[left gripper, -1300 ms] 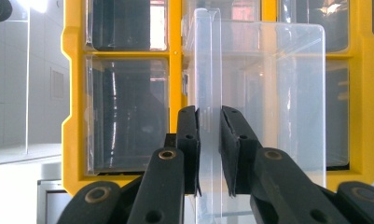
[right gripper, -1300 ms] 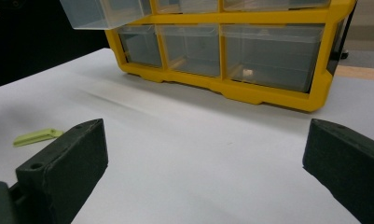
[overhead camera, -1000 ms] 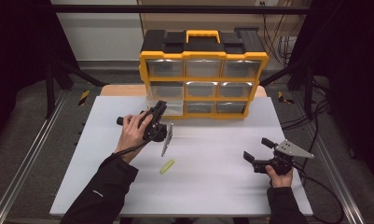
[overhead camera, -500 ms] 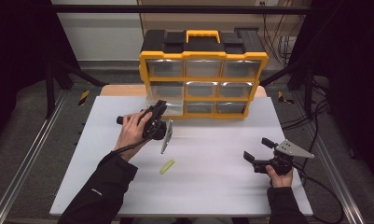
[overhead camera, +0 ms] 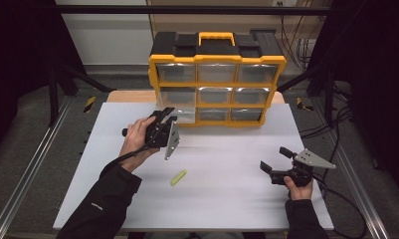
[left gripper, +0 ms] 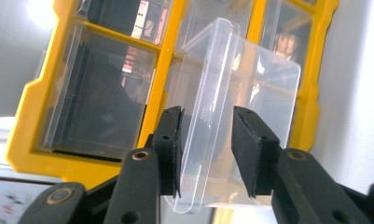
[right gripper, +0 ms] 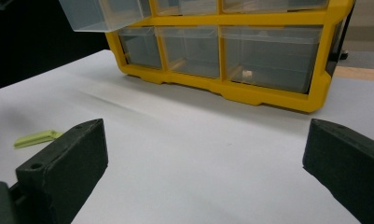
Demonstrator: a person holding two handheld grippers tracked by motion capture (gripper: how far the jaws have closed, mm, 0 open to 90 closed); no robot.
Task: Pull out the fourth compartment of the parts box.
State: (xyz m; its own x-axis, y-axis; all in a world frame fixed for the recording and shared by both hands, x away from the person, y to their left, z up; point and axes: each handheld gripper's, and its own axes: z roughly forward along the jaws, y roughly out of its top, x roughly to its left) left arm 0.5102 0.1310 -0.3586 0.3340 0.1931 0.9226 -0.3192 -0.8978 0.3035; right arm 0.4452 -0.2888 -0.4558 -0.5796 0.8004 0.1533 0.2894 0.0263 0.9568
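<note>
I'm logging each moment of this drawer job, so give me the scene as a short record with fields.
work in hand: pulling a clear drawer out of the organiser
organiser: yellow and black case at the far side of the white table
drawer: clear plastic drawer, partly pulled out
left claw: astride the drawer's front lip, jaws have just been opening, pads off the plastic
right claw: open, held low over the table, nothing between its jaws
loose item: small yellow-green piece lying on the table
</note>
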